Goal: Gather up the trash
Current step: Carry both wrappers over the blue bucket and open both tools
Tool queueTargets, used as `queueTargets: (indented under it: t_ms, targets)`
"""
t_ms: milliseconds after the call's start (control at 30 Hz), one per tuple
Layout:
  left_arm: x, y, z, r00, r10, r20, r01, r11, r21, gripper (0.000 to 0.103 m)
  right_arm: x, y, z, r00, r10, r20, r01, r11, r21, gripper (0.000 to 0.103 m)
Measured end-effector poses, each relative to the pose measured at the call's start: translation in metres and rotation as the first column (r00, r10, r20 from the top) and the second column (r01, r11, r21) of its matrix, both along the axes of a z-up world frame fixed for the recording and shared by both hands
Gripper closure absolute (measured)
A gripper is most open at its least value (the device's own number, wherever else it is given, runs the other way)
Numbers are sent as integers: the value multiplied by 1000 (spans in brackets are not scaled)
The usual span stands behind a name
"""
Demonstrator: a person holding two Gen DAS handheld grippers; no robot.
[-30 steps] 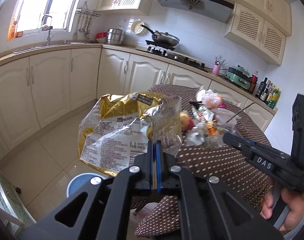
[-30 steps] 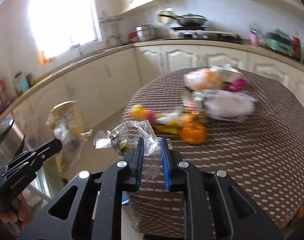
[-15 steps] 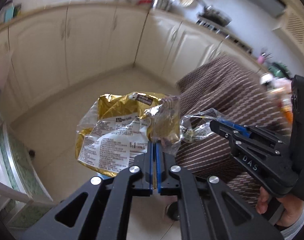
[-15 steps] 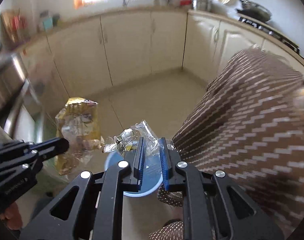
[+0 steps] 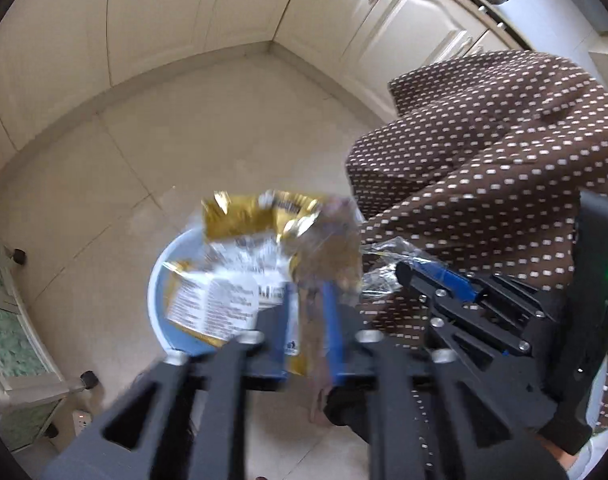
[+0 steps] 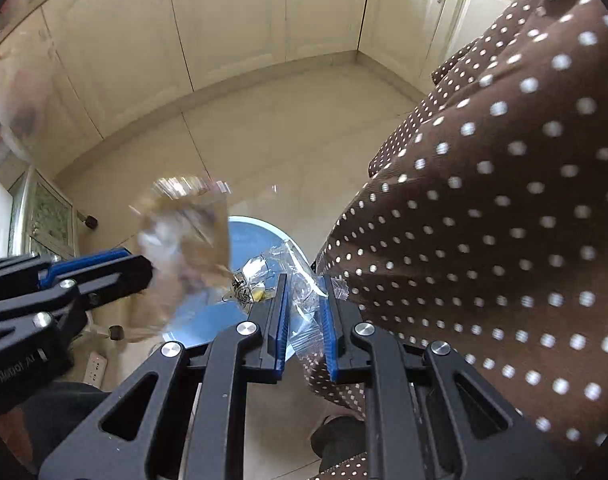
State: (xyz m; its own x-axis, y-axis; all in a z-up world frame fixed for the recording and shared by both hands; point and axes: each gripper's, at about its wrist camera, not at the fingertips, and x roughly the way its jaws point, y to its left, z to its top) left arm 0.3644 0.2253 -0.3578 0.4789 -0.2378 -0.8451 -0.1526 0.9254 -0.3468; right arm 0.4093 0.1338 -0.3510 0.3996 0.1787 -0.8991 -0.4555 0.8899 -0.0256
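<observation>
Above the blue bin (image 5: 161, 292), the left tool (image 5: 304, 320) is standing spread, the gold bag (image 5: 255, 256) blurred and lying loose between its fingers. The right tool (image 6: 304, 320) is also standing spread, with the clear wrapper (image 6: 291, 280) hanging between its pads. Beside both, the dotted cloth (image 6: 504, 200) is draping off the bench.

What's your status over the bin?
Left gripper open, gold snack bag blurred above the blue bin. Right gripper open, clear wrapper between its fingers. Nothing blocking.
</observation>
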Motion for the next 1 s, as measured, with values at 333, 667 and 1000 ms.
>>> queueTargets:
  t_ms: [333,667,1000]
  targets:
    - [-19,26,-12,993,112,-37,-112,994,14,62,10,21,-4,999,12,-39,-10,999,53,89]
    - [-44,45,8,983,184,-20,-182,982,57,62,11,48,18,999,47,-6,-46,992,117,67]
    - [-62,40,59,979,193,63,-197,978,63,57,-7,39,72,996,30,80,-41,988,148,54]
